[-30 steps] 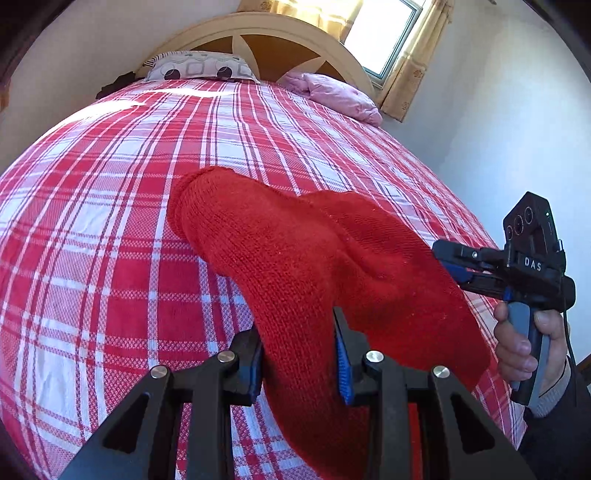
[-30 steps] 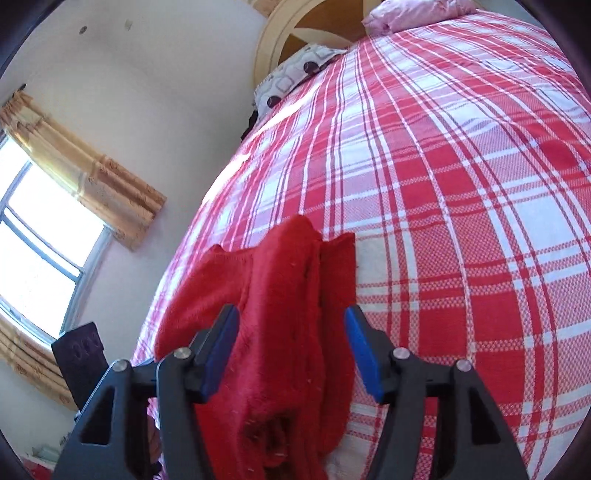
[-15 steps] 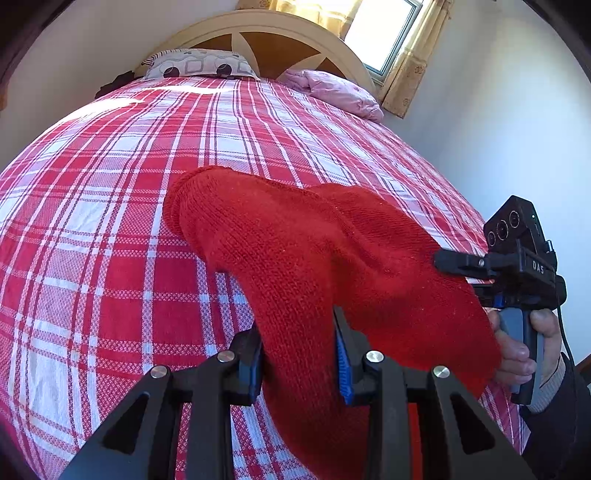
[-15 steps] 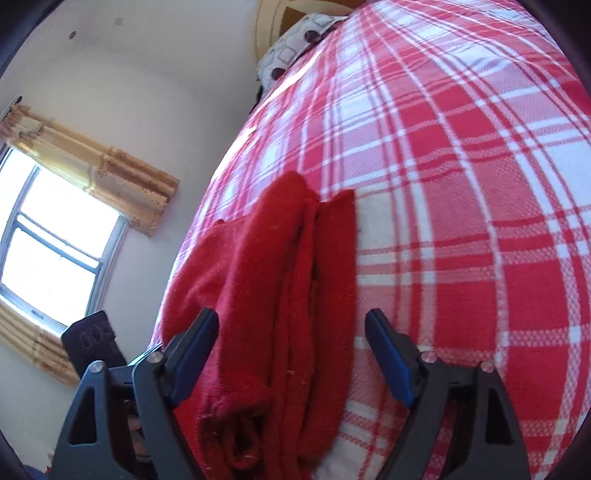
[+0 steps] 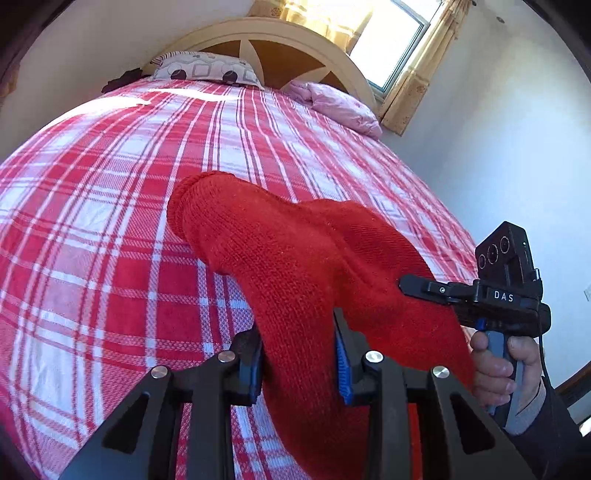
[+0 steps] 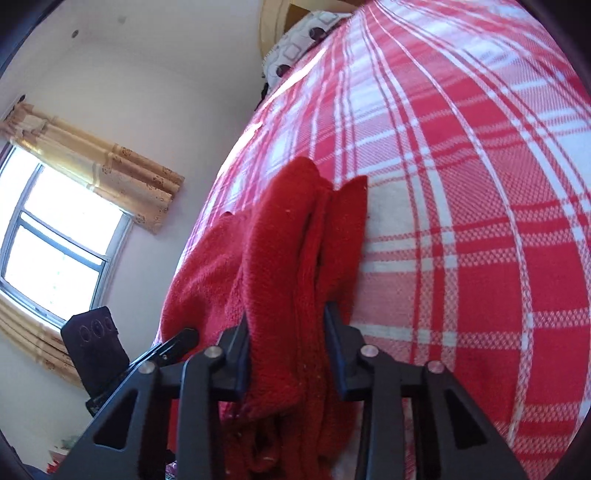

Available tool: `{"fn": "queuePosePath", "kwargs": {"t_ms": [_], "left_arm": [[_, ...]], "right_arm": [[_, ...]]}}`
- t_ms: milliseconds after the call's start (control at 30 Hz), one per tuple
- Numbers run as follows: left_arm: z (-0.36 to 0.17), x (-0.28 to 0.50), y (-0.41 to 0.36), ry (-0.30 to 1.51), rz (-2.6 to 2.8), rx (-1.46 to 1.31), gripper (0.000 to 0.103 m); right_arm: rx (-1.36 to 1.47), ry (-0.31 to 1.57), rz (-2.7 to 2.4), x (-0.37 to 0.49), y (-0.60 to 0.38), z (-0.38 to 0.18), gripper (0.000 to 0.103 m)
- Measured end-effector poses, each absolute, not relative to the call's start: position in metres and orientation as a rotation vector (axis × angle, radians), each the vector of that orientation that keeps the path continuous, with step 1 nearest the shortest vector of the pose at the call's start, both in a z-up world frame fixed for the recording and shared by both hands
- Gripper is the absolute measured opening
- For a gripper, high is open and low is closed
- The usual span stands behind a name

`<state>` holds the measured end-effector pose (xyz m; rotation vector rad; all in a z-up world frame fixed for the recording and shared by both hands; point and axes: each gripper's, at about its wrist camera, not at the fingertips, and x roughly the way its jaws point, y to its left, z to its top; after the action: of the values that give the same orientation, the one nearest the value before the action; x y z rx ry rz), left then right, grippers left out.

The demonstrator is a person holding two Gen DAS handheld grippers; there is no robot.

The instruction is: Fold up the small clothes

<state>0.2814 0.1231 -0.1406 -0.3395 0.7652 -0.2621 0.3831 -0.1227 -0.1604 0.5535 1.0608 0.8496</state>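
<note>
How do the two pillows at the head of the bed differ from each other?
The patterned pillow is pale with dark dots and square outlines; the pink pillow is plain pink. The patterned one lies flat and smooth toward the left of the headboard; the pink one looks rumpled and sits nearer the window. Both rest on the plaid bedspread.

Red knit garment, bunched, on bed

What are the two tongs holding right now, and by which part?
Both grip the red knit garment. The left tongs pinch its near end; the right tongs, jaws closing, squeeze a bunched, layered edge on its other side.
</note>
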Motion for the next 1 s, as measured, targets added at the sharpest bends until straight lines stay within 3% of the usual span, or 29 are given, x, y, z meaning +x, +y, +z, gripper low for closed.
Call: {"fn": "queuePosePath", "kwargs": {"t_ms": [367,1000], "left_arm": [[-0.100,0.224,0.175,0.710,-0.152,-0.277,0.032],[-0.131,0.190,0.256,0.738,0.005,-0.327,0.032]], "right_arm": [[0.494,0.997,0.980,0.358,-0.068,-0.112,0.035],[0.405,1.072,1.085,0.342,0.059,-0.133,0.035]]}}
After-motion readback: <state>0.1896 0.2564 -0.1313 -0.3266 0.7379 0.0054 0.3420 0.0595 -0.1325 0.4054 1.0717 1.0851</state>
